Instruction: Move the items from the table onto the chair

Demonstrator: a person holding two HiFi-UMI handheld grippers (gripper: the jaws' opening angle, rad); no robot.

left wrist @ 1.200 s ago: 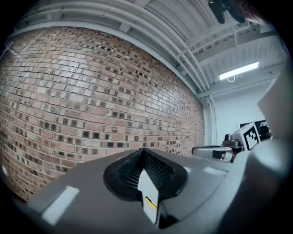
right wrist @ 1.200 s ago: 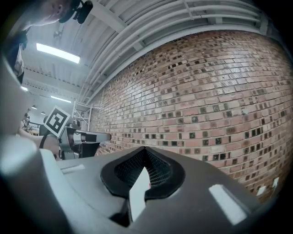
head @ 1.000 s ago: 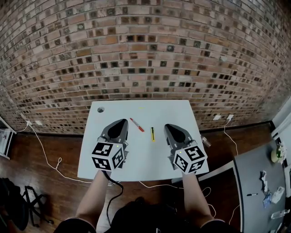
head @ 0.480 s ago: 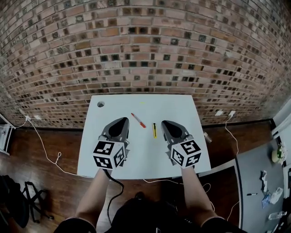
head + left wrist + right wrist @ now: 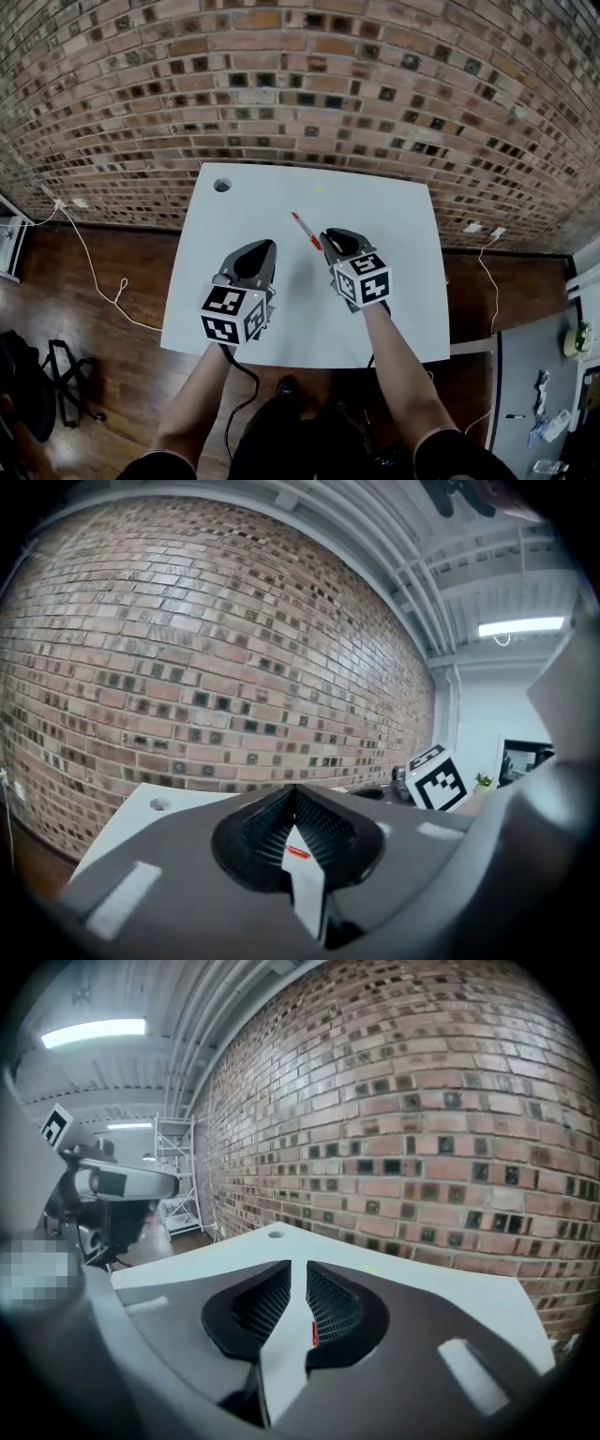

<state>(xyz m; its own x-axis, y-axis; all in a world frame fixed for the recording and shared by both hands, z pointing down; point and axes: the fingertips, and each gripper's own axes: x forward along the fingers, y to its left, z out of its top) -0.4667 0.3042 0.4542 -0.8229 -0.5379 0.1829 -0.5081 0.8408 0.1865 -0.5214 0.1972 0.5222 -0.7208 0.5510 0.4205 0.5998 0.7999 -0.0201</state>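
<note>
A brick wall (image 5: 281, 94) filled the view ahead of both tools, with a dark wooden floor (image 5: 94, 309) spreading out to either side below them. Beneath the tools lay a white tabletop (image 5: 394, 281), its far edge against the foot of the wall. The person's bare forearms (image 5: 192, 403) reached forward over the tabletop's near edge. The left tool (image 5: 263, 247) hovered over the near left part of the tabletop with its tips pressed together and nothing between them. The right tool (image 5: 329, 236) was held a little farther forward, near the middle of the tabletop. Its jaws stood a narrow slit apart and gripped nothing, with only white tabletop and a sliver of red showing through the gap. Each tool carried a marker cube (image 5: 230, 316) at its rear, toward the person. The red pen (image 5: 306, 230) lay flat on the tabletop on a slant, its near end just beside the right tool's tips and its far end pointing away to the left. It lay ahead and to the right of the left tool. A small round hole (image 5: 222, 185) sat in the tabletop's far left corner, well ahead of the left tool. A thin white cable (image 5: 94, 291) trailed across the floor off to the left tool's side.
</note>
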